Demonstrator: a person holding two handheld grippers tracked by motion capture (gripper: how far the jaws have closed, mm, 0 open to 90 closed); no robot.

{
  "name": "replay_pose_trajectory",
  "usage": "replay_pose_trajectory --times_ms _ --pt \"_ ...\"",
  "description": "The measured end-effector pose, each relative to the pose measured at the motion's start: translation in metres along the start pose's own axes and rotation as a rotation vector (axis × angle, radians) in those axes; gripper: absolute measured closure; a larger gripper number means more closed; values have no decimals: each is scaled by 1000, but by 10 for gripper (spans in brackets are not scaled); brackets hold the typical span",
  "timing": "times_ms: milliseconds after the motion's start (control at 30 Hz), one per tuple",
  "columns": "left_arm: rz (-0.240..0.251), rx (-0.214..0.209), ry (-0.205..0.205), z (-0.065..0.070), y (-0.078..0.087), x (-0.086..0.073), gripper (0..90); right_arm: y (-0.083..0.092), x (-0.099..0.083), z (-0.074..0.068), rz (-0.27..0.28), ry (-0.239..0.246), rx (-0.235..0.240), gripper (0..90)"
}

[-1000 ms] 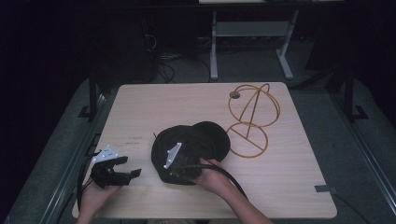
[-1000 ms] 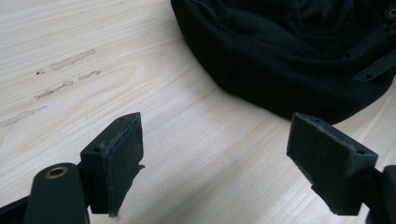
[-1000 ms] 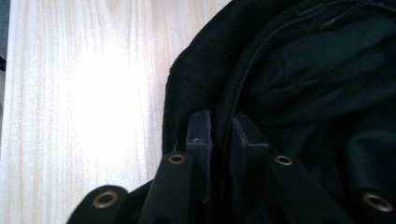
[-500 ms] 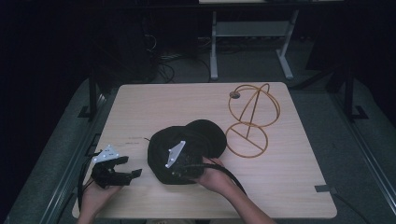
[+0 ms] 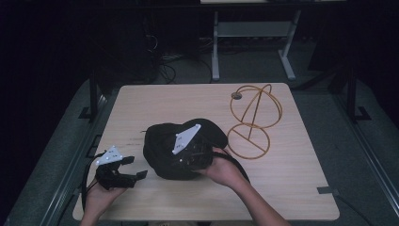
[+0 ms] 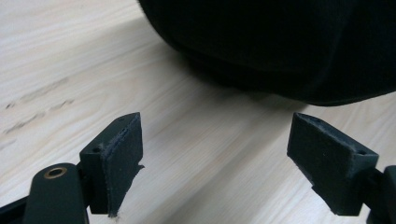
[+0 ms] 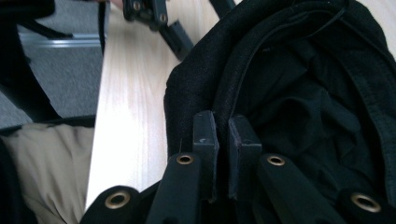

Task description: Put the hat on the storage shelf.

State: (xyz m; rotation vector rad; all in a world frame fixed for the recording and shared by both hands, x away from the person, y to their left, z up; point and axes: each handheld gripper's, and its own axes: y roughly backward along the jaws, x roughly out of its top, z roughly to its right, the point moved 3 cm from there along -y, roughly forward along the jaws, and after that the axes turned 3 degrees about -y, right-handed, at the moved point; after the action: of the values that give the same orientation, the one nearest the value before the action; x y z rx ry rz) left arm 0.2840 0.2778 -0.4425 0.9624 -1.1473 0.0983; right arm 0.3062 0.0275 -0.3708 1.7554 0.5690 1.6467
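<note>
The black cap (image 5: 181, 150) sits near the middle of the worktop (image 5: 291, 183), with the right tongs (image 7: 223, 140) pressed together on its rim: in the right gripper view the two pads pinch a fold of the fabric edge, and the hollow inside of the cap opens just beyond them. Seen from above, the cap's near side looks raised off the wood, though everything there is black on black, so how much of it hangs free is hard to say.

The left tongs (image 6: 233, 154) stand spread and empty, low over the wood just to the side of the cap; the cap's dark edge lies ahead of the pads without touching them.

Beyond the right tongs, on the far side of the cap, stands a gold wire hat stand (image 5: 254, 120), a round base with a looped dome above it, presumably where the cap is headed.

The grip is the weak spot. It holds only a thin fold at the rim, so the soft crown may sag or swing, and a quick lift could pull the fabric out. A drooping cap could also snag the light wire stand and tip it.
</note>
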Motion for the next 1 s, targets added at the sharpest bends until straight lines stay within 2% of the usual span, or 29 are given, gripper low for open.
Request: replay_pose_trajectory --times_ms 133,300,367,500,533,600,700,867,1000 --pt "30 -31 -32 10 1 10 175 7 1 2 26 -5 8 841" --pt "102 -83 -54 20 4 26 163 19 7 5 57 -17 21 840" --pt "116 -87 -70 22 7 30 163 23 9 6 58 -14 17 840" --pt "158 -113 -67 24 12 38 161 29 13 12 63 -4 5 841" --pt "168 -117 -70 24 12 40 157 31 14 13 66 -22 10 841" --pt "180 -130 -78 24 12 45 155 34 16 16 73 -19 5 841" --pt "185 -110 -100 25 9 54 155 37 17 19 79 -25 5 841" --pt "200 -108 -131 25 3 64 154 41 20 18 94 -25 12 841" --pt "212 -113 -129 24 -2 72 154 43 25 15 107 -14 34 842"
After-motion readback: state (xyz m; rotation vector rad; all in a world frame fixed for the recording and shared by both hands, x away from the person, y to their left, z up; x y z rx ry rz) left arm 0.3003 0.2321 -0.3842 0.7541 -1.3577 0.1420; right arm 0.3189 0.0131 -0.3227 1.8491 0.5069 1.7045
